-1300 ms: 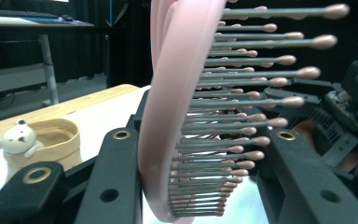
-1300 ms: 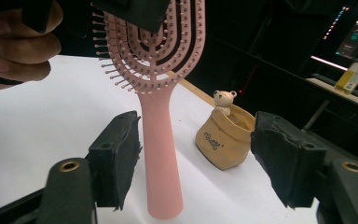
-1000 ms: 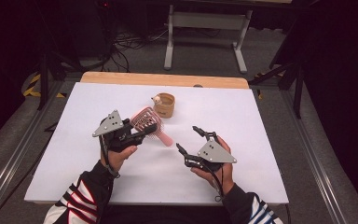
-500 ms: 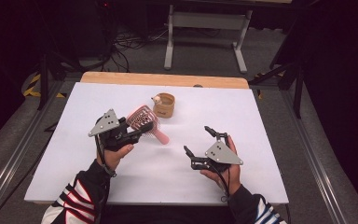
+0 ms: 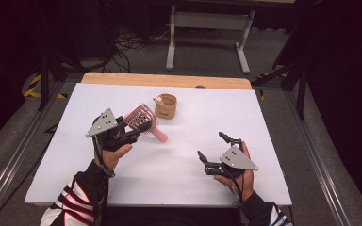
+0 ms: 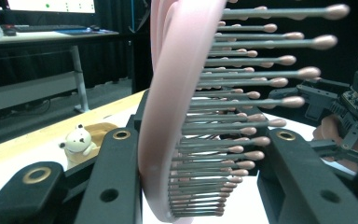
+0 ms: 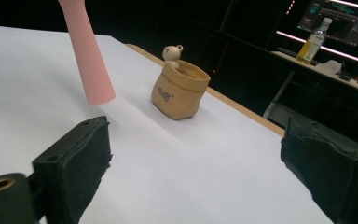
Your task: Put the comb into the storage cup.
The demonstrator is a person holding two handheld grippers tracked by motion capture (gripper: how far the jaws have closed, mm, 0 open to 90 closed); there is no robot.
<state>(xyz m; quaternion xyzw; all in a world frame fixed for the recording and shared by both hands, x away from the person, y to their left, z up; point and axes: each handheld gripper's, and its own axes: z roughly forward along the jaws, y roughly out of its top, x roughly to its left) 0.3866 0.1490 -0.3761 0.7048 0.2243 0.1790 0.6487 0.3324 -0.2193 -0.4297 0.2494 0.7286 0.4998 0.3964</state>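
High view: white tabletop (image 5: pixel 179 179), frame centre
Left tool (image 5: pixel 139 127): clamped on the pink hairbrush (image 5: pixel 143 125) – left of centre, handle slanting down-right
Right tool (image 5: pixel 214 150): lower right – jaws just opened wide, nothing between
Bear pouch (image 5: pixel 165 105): just above the hairbrush

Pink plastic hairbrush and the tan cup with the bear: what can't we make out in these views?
- Pink plastic hairbrush: in the left gripper view its handle and head top are cut off by the frame; black jaws cover its base.
- Same brush, right gripper view: head cut off by the top edge.
- Tan cup with the bear figure: inside hidden by its rim; its print is too small to read.
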